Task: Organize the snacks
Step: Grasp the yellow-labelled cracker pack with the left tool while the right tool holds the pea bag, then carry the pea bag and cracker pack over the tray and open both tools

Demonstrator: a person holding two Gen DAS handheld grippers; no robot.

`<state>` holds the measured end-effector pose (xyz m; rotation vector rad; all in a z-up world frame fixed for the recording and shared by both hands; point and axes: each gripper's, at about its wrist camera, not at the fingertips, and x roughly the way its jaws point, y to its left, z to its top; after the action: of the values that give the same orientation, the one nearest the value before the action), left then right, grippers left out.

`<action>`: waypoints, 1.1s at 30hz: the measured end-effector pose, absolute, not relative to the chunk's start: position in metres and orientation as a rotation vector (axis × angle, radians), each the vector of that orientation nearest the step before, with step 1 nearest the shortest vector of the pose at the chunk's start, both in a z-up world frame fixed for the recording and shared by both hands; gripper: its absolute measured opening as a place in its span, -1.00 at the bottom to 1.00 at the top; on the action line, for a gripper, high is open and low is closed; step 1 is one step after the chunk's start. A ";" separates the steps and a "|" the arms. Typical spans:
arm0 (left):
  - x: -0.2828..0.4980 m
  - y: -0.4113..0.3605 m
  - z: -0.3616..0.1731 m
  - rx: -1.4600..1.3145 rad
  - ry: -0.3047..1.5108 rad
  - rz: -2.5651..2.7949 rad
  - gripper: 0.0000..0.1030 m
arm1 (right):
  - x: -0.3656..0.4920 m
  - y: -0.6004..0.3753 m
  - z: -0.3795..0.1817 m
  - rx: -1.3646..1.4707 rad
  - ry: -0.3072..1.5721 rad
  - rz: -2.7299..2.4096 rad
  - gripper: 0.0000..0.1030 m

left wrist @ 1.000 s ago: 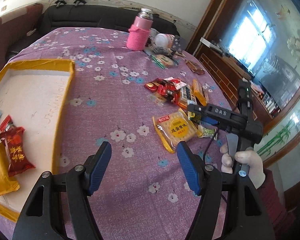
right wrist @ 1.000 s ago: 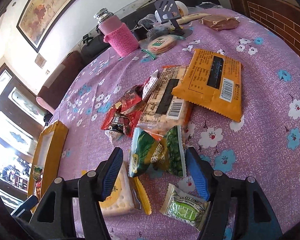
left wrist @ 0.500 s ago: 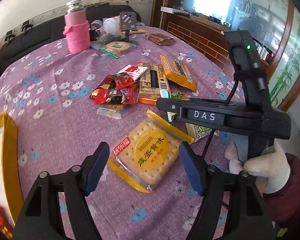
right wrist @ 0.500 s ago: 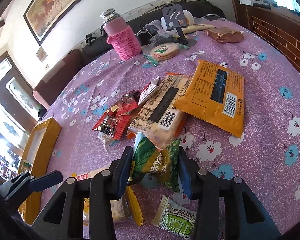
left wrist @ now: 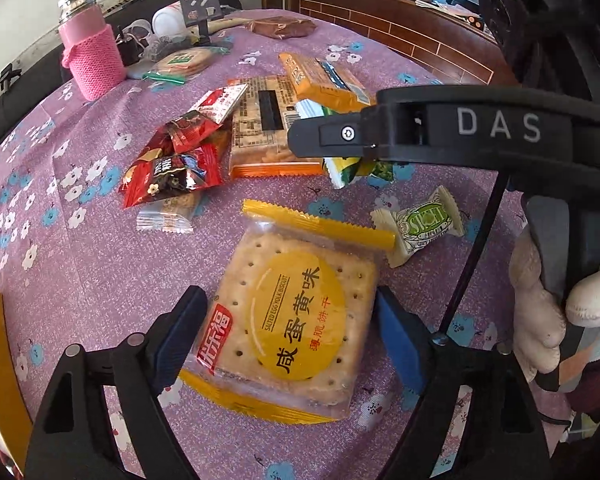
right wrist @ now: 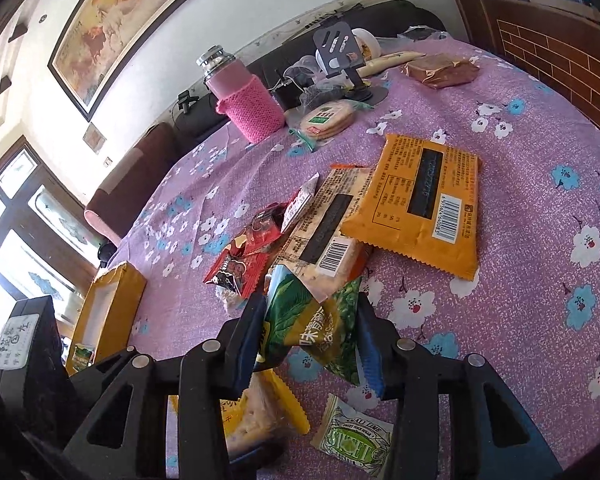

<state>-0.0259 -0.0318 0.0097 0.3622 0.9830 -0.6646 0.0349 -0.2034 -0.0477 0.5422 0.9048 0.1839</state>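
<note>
Purple tablecloth [right wrist: 520,152], right tool [right wrist: 312,344] half-hiding green packet [right wrist: 316,336]

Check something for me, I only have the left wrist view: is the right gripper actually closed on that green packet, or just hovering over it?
Observer: Closed. The right wrist view shows the right gripper shut on the green pea packet, with both pads against its sides.
Operator: And the tray? I only see a yellow edge.
Observer: The yellow tray sits at the far left of that view, with a small packet visible inside it.
</note>
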 end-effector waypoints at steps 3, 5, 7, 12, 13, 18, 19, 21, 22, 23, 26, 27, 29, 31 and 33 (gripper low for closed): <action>-0.027 -0.023 0.015 0.284 0.990 -0.641 0.32 | 0.034 -0.202 -0.047 0.538 0.901 0.183 -0.12; -0.028 -0.013 0.018 0.230 0.978 -0.619 0.32 | 0.033 -0.202 -0.046 0.538 0.891 0.186 -0.12; -0.031 0.000 0.022 0.166 0.973 -0.593 0.32 | 0.032 -0.201 -0.044 0.531 0.881 0.187 -0.12; -0.048 0.049 0.051 0.007 0.916 -0.508 0.32 | 0.031 -0.197 -0.041 0.522 0.864 0.209 -0.12; -0.052 0.062 0.058 -0.024 0.898 -0.483 0.32 | 0.030 -0.195 -0.041 0.516 0.862 0.212 -0.12; -0.076 0.139 0.088 -0.154 0.811 -0.332 0.33 | 0.027 -0.186 -0.038 0.485 0.840 0.209 -0.12; -0.081 0.155 0.092 -0.170 0.799 -0.295 0.33 | 0.026 -0.184 -0.036 0.474 0.834 0.202 -0.12; -0.091 0.186 0.097 -0.206 0.779 -0.228 0.33 | 0.024 -0.177 -0.030 0.461 0.834 0.202 -0.12; -0.096 0.200 0.098 -0.222 0.768 -0.195 0.33 | 0.022 -0.171 -0.026 0.465 0.836 0.218 -0.12; -0.102 0.214 0.099 -0.234 0.756 -0.159 0.33 | 0.021 -0.163 -0.021 0.468 0.841 0.241 -0.13; -0.113 0.249 0.094 -0.270 0.729 -0.051 0.33 | 0.019 -0.125 -0.004 0.463 0.859 0.338 -0.13; -0.115 0.260 0.092 -0.286 0.727 -0.022 0.33 | 0.018 -0.108 0.003 0.450 0.863 0.375 -0.13; -0.118 0.278 0.085 -0.327 0.723 0.018 0.33 | 0.016 -0.070 0.016 0.413 0.871 0.452 -0.13; -0.123 0.294 0.079 -0.363 0.719 0.045 0.34 | 0.015 -0.031 0.027 0.376 0.887 0.534 -0.14; -0.127 0.308 0.075 -0.386 0.717 0.065 0.34 | 0.012 0.008 0.034 0.340 0.903 0.604 -0.14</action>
<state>-0.1269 0.3076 0.0745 -0.3865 0.7173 0.0649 0.0120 0.0077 0.0344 0.3396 0.9028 0.6040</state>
